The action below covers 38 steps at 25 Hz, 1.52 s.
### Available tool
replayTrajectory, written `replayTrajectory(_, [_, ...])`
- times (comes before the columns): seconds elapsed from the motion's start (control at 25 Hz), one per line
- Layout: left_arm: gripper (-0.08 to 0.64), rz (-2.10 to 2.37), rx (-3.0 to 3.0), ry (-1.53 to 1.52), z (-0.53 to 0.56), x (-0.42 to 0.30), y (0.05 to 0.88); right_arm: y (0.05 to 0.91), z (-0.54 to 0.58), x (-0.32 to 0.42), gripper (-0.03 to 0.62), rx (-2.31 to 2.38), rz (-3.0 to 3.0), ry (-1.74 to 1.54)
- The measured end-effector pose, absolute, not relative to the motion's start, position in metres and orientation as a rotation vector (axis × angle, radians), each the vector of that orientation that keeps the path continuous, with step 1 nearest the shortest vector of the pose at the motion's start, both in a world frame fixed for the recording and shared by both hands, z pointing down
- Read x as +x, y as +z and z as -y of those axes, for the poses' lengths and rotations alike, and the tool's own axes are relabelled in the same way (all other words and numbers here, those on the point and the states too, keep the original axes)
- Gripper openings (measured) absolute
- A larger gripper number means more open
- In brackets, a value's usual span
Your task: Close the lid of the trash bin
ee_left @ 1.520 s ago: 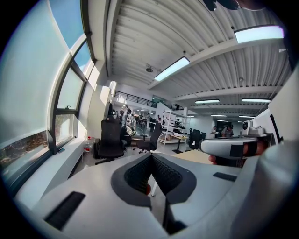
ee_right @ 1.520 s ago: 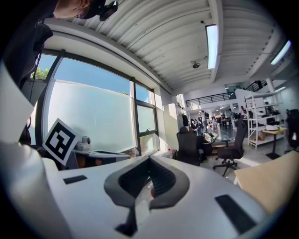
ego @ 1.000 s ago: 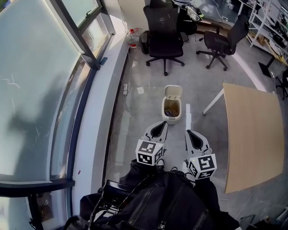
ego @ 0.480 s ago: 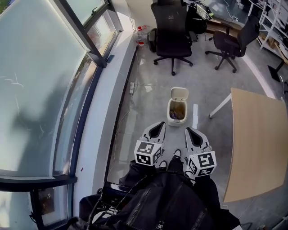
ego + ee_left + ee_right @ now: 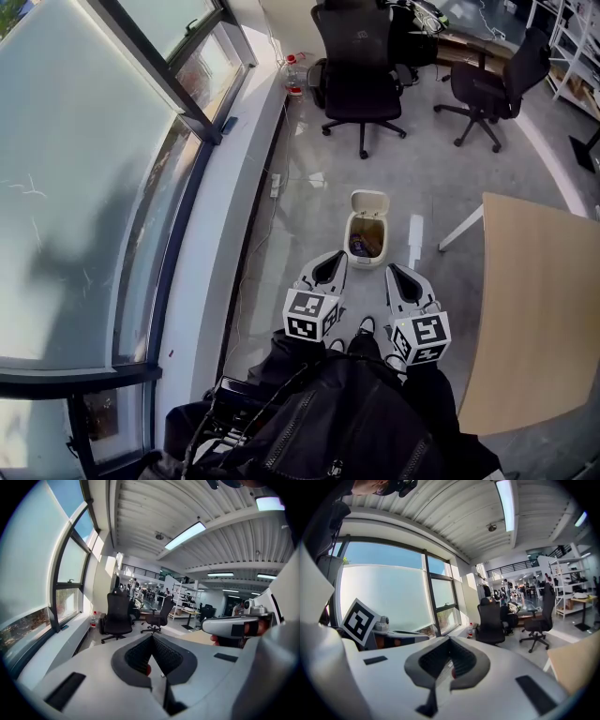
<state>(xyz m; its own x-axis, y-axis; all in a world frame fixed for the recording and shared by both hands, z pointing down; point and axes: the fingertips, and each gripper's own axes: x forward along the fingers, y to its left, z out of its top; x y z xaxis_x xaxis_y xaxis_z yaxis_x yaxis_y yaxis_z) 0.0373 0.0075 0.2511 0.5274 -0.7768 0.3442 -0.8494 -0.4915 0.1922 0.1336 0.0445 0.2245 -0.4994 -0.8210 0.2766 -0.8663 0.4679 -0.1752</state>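
Standing on a grey floor point(image 5: 450, 178), the person holds both tools out front, low in the head view. The left gripper point(image 5: 337, 255) has its jaws together with nothing between them; its own view shows the ribbed pads meeting at the tips. The right gripper point(image 5: 395, 271) is likewise closed and empty, and sits just beside the left, marker cubes toward the person.

The white trash bin point(image 5: 365, 262) sits on the floor just ahead of the two tips, roughly midway between the window-side edge of the floor and the corner of the wooden table point(image 5: 534, 309) on the right. Its lid point(image 5: 368, 201) stands up at the far side, so the bin is open. The inside is brownish with something dark in it that is too small to identify. Neither gripper touches the bin or lid.

Past the bin is a black office chair point(image 5: 356, 66), with a second chair point(image 5: 487, 80) to the right of it. A white power strip point(image 5: 275, 185) lies by the window wall.
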Motion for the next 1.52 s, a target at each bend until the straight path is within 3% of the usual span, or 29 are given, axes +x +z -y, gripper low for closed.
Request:
replayTrajectory(0.36, [0.002,1.394,2.325,0.364,0.01,0.051,0.297,0.268,-0.01,0.152,0.005,1.372,2.551,0.544])
replayTrajectory(0.84, [0.002,1.332,2.193,0.409,0.029,0.035,0.37,0.339,0.018,0.111,0.005,1.191,2.455,0.636])
replayTrajectory(1.52, [0.002,1.217,1.953,0.622,0.037,-0.004,0.529,0.515,0.046,0.104,0.005,1.056,2.16,0.78])
